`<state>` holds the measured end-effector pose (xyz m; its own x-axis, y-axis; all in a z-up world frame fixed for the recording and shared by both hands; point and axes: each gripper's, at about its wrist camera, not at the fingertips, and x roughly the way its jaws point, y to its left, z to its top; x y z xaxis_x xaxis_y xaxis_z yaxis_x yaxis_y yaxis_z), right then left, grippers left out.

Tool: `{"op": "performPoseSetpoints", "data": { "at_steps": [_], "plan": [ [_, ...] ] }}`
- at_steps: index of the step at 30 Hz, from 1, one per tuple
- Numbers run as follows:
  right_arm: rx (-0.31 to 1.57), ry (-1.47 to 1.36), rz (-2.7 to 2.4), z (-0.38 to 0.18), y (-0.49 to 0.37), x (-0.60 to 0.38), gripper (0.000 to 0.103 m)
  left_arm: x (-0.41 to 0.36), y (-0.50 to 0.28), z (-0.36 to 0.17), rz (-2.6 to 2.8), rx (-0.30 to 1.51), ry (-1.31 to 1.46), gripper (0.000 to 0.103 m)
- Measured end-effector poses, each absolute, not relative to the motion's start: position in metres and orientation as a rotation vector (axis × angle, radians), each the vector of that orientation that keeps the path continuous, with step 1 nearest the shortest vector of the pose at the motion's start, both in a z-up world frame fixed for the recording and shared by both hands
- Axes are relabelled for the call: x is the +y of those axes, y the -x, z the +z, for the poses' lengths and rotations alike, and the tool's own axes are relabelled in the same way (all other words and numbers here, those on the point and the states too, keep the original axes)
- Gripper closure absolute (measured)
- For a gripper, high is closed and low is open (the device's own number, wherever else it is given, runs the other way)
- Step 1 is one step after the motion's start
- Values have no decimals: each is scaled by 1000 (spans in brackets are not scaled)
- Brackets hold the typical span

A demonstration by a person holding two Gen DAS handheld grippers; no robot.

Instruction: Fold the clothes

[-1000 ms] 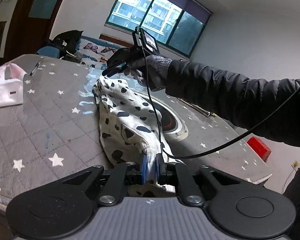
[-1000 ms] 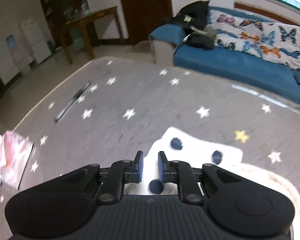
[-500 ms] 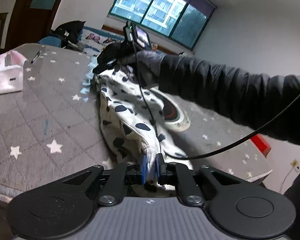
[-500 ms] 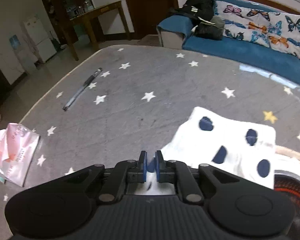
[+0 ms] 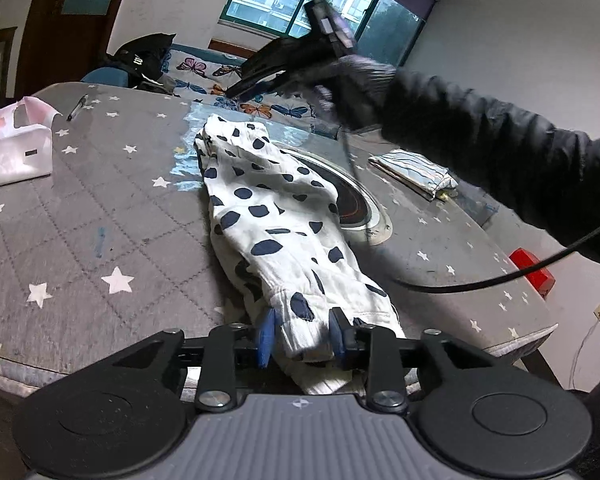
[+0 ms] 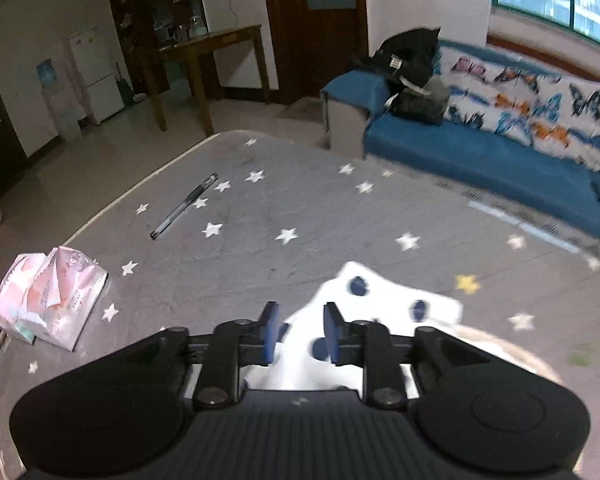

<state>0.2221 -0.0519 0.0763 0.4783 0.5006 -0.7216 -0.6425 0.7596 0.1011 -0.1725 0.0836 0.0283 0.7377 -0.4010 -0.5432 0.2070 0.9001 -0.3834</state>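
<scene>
A white garment with dark blue spots (image 5: 276, 216) lies stretched along the grey star-print table cover (image 5: 80, 200). My left gripper (image 5: 302, 334) is open, its blue pads on either side of the garment's near hem. My right gripper (image 6: 298, 334) is open and raised above the garment's far end (image 6: 384, 300); in the left wrist view it (image 5: 240, 90) hovers over that end, held by a gloved hand.
A pink tissue pack (image 6: 48, 300) and a pen (image 6: 184, 206) lie on the left of the table. A folded striped cloth (image 5: 412, 172) and a round cooktop inset (image 5: 352, 204) lie right of the garment. A blue butterfly sofa (image 6: 520, 132) stands beyond.
Both grippers opened and let go of the garment, which now lies flat. The right gripper lifted up and away from the far end.
</scene>
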Motion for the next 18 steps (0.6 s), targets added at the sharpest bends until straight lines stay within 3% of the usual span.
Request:
{"op": "performPoseSetpoints", "data": {
  "at_steps": [4, 7, 10, 18],
  "plan": [
    [789, 251, 688, 89, -207, -77, 78, 80, 169, 28, -334, 681, 332, 74],
    [786, 279, 689, 93, -195, -94, 77, 83, 167, 30, -340, 682, 404, 82],
    [797, 327, 707, 88, -176, -111, 72, 88, 166, 34, -355, 672, 488, 83],
    [822, 443, 854, 60, -95, -138, 72, 87, 168, 27, -322, 721, 491, 82]
  ]
}}
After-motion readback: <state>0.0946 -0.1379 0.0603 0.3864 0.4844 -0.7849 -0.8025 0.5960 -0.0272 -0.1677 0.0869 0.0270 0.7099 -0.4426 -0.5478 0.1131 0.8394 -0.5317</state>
